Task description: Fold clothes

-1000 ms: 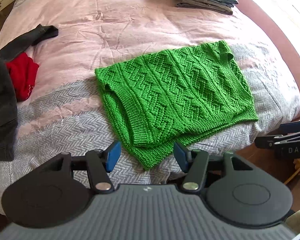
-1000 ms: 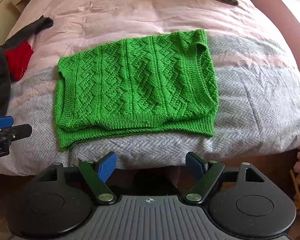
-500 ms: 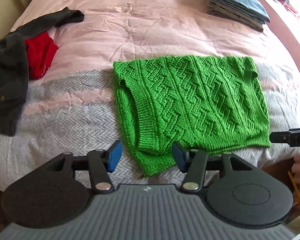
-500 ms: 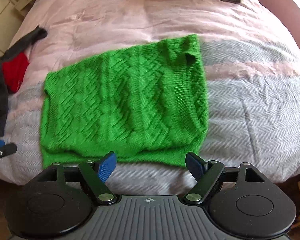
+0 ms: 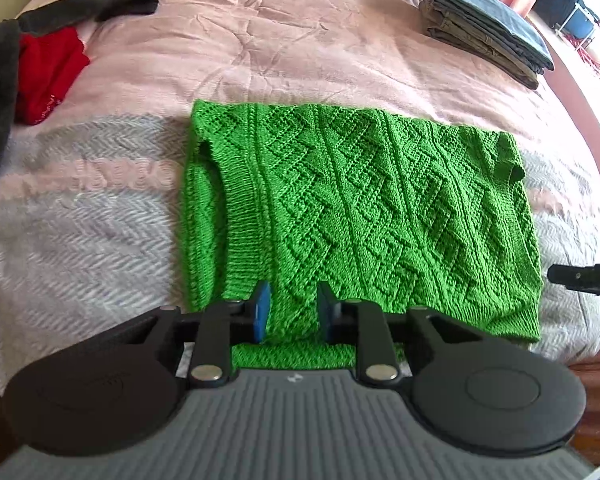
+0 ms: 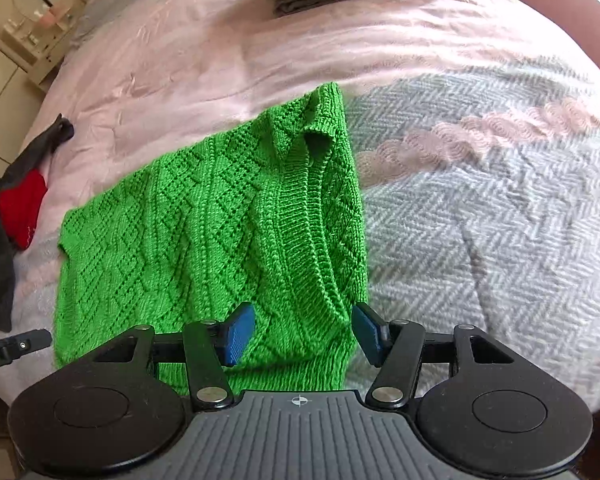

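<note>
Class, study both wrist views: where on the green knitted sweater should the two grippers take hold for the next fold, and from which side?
Probably the near hem of the green sweater, one gripper toward each near corner, coming from the bed's front edge. It lies flat, sleeves folded in; left gripper and right gripper already straddle that edge, jaws open.

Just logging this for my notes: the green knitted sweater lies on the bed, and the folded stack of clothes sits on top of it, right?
Not quite. The folded stack sits apart from the green sweater, farther back on the bed, as the left wrist view shows.
</note>
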`<state>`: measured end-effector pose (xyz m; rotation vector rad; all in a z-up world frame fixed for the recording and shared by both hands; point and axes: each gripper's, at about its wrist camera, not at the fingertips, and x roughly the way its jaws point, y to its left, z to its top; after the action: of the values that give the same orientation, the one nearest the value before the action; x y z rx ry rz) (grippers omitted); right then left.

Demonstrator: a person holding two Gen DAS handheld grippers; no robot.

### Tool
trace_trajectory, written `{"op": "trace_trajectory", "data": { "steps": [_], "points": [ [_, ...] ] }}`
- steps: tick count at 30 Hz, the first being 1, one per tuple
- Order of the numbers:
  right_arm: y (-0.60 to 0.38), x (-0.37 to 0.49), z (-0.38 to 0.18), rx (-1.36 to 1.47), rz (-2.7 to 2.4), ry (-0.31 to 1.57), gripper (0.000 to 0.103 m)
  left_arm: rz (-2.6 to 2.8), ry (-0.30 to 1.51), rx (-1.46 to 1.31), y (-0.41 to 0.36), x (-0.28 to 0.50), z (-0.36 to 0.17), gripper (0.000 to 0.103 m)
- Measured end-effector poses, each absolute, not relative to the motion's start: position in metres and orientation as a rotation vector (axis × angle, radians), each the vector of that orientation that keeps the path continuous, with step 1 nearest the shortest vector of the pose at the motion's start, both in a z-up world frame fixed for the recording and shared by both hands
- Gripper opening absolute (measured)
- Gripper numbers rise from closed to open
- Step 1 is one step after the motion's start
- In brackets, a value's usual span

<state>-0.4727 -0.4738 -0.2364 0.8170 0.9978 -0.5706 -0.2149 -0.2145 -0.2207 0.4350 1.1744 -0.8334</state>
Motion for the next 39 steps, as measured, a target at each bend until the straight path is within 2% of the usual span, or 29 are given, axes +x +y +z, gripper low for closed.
{"op": "trace_trajectory", "data": {
  "steps": [2, 3, 5, 9, 12, 19, 28, 39],
  "points": [
    [-0.475, -0.477, -0.24, 0.829, -0.562, 0.937, 0.045, -0.84, 1.174, 0.406, -0.214, -0.213, -0.228, 0.021],
    [-0.476, -0.479, -0.242, 0.835, -0.558, 0.907, 0.045, -0.848, 1.167, 0.389, -0.213, -0.212, -0.231, 0.02],
    [-0.476, -0.481, -0.247, 0.847, -0.545, 0.86, 0.044, -0.868, 1.156, 0.371, -0.211, -0.211, -0.237, 0.02],
    [-0.468, -0.478, -0.281, 0.865, -0.526, 0.978, 0.044, -0.833, 1.221, 0.449, -0.203, -0.213, -0.27, 0.02],
    [-0.463, -0.488, -0.276, 0.864, -0.52, 0.94, 0.045, -0.844, 1.214, 0.399, -0.196, -0.212, -0.267, 0.02],
    [-0.48, -0.524, -0.267, 1.003, -0.626, 0.779, 0.045, -0.893, 1.173, 0.33, -0.184, -0.199, -0.256, 0.02],
    [-0.481, -0.562, -0.313, 1.204, -0.599, 0.481, 0.045, -1.045, 1.07, 0.162, -0.156, -0.181, -0.289, 0.02],
    [-0.459, -0.566, -0.332, 1.186, -0.517, 0.37, 0.045, -1.144, 0.894, -0.071, -0.108, -0.198, -0.312, 0.02]
  ]
}}
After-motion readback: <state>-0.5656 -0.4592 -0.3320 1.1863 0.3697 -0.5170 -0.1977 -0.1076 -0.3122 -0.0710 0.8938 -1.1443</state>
